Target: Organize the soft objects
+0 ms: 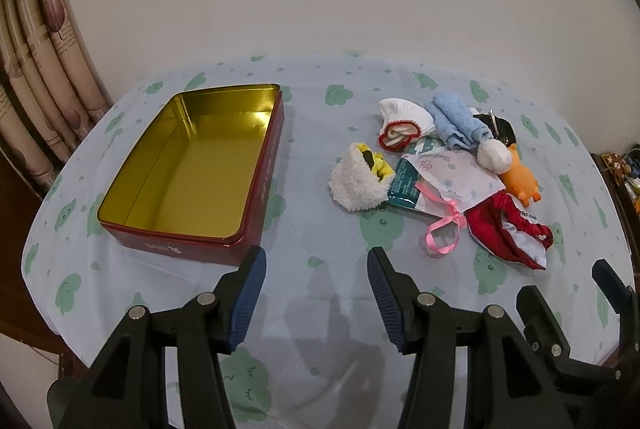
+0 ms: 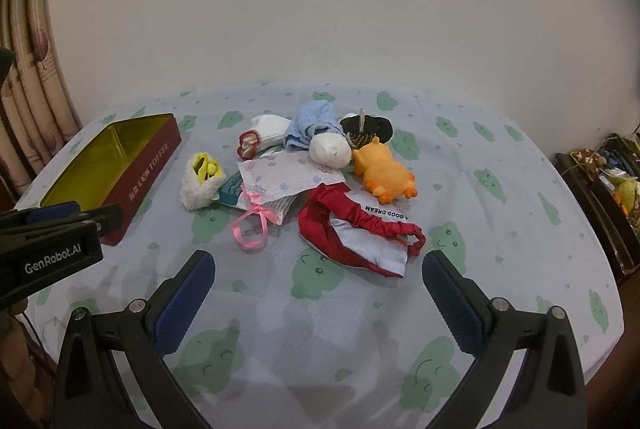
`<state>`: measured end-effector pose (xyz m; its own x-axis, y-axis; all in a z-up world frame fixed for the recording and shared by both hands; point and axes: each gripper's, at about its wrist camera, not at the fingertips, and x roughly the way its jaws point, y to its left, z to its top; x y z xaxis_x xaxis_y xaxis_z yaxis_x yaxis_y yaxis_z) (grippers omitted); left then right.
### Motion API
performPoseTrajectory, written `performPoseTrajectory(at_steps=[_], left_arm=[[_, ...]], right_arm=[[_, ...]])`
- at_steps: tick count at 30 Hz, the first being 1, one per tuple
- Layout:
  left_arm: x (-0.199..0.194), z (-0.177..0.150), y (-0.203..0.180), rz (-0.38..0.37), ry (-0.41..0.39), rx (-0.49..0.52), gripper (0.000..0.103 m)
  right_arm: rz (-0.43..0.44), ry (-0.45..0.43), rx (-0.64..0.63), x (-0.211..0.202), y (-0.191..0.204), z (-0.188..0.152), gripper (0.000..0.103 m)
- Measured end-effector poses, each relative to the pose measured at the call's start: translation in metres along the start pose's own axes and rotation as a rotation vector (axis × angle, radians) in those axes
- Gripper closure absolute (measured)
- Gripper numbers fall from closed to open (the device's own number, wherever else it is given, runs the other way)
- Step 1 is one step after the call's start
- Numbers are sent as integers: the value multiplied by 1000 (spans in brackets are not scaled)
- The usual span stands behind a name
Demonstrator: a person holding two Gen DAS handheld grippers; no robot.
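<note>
We see a worktop (image 1: 320, 241) covered in a pale blue cloth printed with green clouds, against a plain white wall. In the left wrist view, an open rectangular red tin with a gold interior (image 1: 192, 165) sits left of centre, holding nothing. To its right, well apart from it, lies a loose heap of soft things: a fluffy white pouch with yellow lining (image 1: 358, 183), a white sock with red trim (image 1: 402, 127), a rolled light blue towel (image 1: 456, 125), a white flowered paper sachet tied with pink ribbon (image 1: 448, 175), an orange rubber animal toy (image 1: 520, 179) and a red and white satin drawstring cap (image 1: 506, 233).

At the bottom of that frame our left tongs (image 1: 316, 263) hang above bare cloth, spread wide and holding nothing. In the right wrist view our right tongs (image 2: 318, 267) are likewise spread and empty, with the satin cap (image 2: 356, 229) just beyond them, near the frame's centre.

Nothing has been sorted yet, we judge. The items overlap, so pinching one may drag a neighbour along; the ribbon loop (image 2: 252, 225) could snag on a fingertip. Slippery satin may slide free mid-carry. The two tools sit near each other and could collide on the way to the tin (image 2: 108, 165).
</note>
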<state>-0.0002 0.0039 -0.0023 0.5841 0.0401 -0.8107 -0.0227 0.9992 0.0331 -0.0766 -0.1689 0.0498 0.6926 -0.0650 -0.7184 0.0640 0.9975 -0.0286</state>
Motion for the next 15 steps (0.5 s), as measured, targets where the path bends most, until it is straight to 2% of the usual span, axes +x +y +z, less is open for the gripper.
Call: performPoseTrajectory(at_steps=[15], left_arm=[[4,-2,-1,3,7,2,49]], right_arm=[[3,4,13,2,0,-1,0]])
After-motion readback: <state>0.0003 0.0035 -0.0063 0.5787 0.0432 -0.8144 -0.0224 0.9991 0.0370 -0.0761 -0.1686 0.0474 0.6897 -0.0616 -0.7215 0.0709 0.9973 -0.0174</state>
